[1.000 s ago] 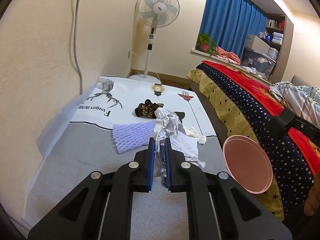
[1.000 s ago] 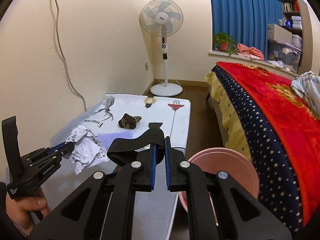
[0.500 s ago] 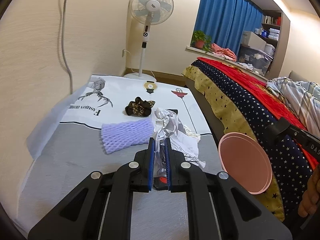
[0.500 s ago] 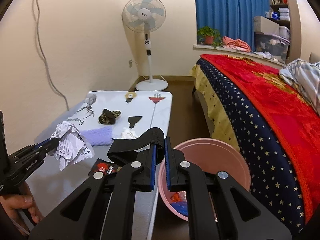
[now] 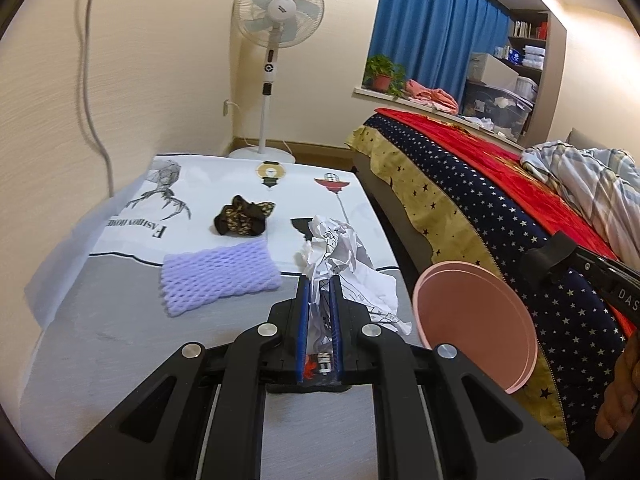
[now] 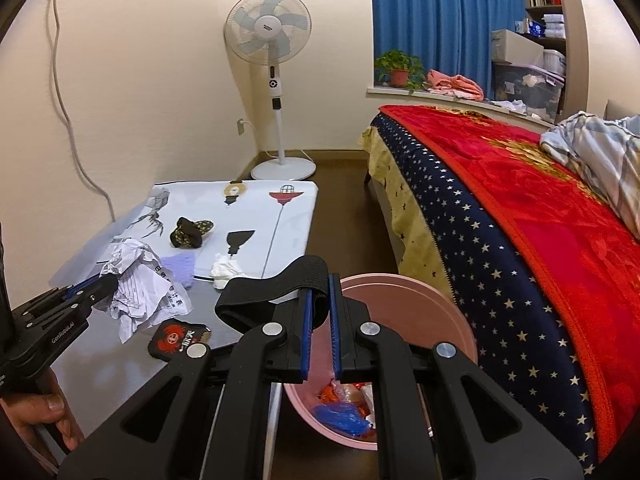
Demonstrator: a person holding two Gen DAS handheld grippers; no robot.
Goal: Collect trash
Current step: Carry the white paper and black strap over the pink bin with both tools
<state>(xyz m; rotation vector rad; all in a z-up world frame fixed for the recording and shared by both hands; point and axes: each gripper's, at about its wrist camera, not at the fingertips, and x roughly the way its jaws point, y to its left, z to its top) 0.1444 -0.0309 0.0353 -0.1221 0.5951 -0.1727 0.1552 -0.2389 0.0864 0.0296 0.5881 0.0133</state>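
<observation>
Crumpled paper is clamped by the left hand-held gripper above the table; the pink bin rim (trash inside) is pinched by the right hand-held gripper.

Our left gripper has its jaws clamped on the crumpled paper, held raised above the table. Our right gripper pinches the rim of the pink bin, jaws nearly together, tilting it toward us.
</observation>
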